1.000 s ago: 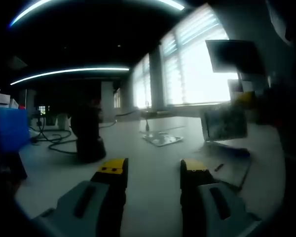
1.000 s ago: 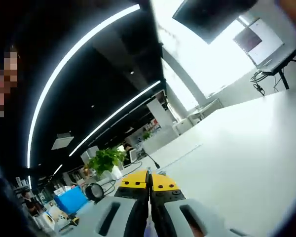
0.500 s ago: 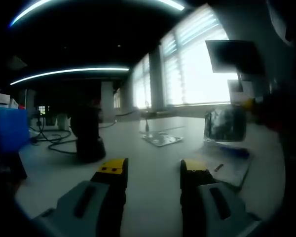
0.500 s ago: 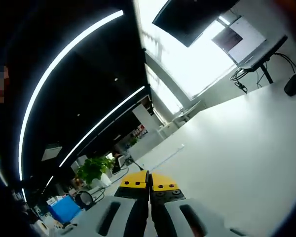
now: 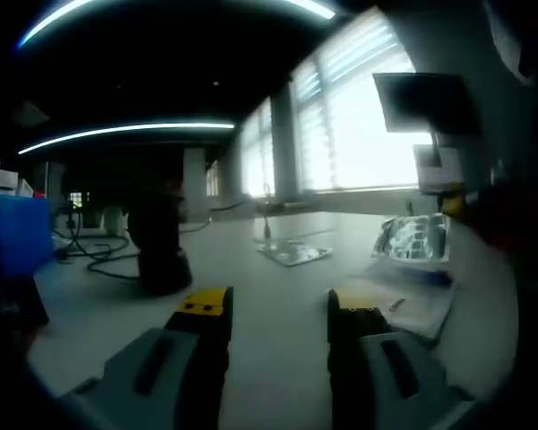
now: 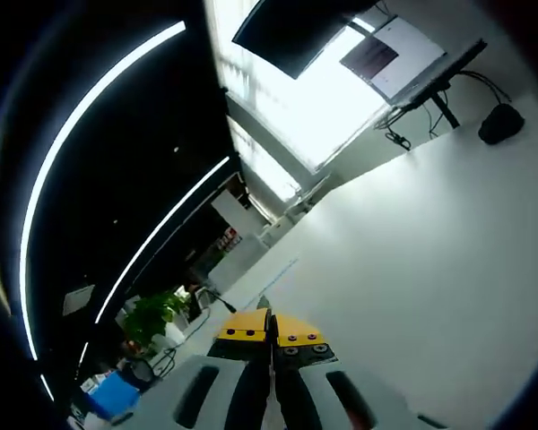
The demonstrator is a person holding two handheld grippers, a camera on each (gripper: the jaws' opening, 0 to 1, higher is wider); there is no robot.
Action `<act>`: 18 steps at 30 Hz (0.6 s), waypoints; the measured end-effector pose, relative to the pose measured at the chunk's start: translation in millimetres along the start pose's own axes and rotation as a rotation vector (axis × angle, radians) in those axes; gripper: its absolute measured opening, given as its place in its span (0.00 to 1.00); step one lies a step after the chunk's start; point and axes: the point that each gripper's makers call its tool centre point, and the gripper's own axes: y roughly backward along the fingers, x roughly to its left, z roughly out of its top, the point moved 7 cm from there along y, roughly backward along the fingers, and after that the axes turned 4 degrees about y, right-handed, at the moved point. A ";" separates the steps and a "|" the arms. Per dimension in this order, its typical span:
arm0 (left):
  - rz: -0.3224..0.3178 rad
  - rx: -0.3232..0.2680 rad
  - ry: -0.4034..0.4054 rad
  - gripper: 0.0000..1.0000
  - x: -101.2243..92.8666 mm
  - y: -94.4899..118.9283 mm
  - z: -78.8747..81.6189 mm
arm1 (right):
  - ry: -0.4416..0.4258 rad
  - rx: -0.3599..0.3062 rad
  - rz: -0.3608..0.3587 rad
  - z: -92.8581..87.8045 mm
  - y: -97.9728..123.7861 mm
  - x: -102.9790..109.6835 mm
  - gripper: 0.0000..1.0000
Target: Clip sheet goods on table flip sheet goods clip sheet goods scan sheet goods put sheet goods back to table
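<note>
Where a second ago the shiny sheet goods [image 5: 412, 238] stood nearly upright at the right of the left gripper view, they now lie tilted lower, close above the white papers [image 5: 403, 300] on the table [image 5: 278, 296]. The left gripper [image 5: 273, 309] has not moved, its yellow-tipped jaws parted with bare tabletop between them. The right gripper [image 6: 271, 330] keeps its jaws pressed together; a thin sliver may sit between them, though whether that is the sheet cannot be told. Its view has rolled (the camera moved, not the room), bringing a monitor on a stand [image 6: 403, 63] and a dark round object [image 6: 500, 123] into sight. Counted: one flat silvery sheet [image 5: 294, 253] farther back, one black cylinder [image 5: 160, 246], one blue bin [image 5: 18, 235]. No writing is legible.
</note>
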 end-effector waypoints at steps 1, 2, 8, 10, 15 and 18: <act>0.000 0.000 0.000 0.35 -0.1 0.0 0.0 | -0.011 0.005 -0.008 -1.5 -0.1 -2.1 0.00; 0.000 0.000 0.000 0.35 -0.2 0.0 0.0 | -0.026 0.006 -0.016 -2.8 0.1 -4.8 0.00; 0.000 0.002 -0.002 0.35 -0.7 0.1 -0.1 | -0.066 0.026 -0.063 -9.3 0.5 -15.7 0.00; 0.000 0.003 -0.002 0.35 -0.7 0.1 -0.2 | -0.073 0.032 -0.076 -11.9 1.2 -17.1 0.00; 0.000 0.004 -0.003 0.35 -1.0 0.0 -0.2 | -0.101 0.046 -0.105 -15.6 2.1 -21.7 0.00; 0.001 0.005 -0.003 0.34 -1.2 0.0 -0.2 | -0.085 0.050 -0.117 -16.5 2.8 -22.7 0.00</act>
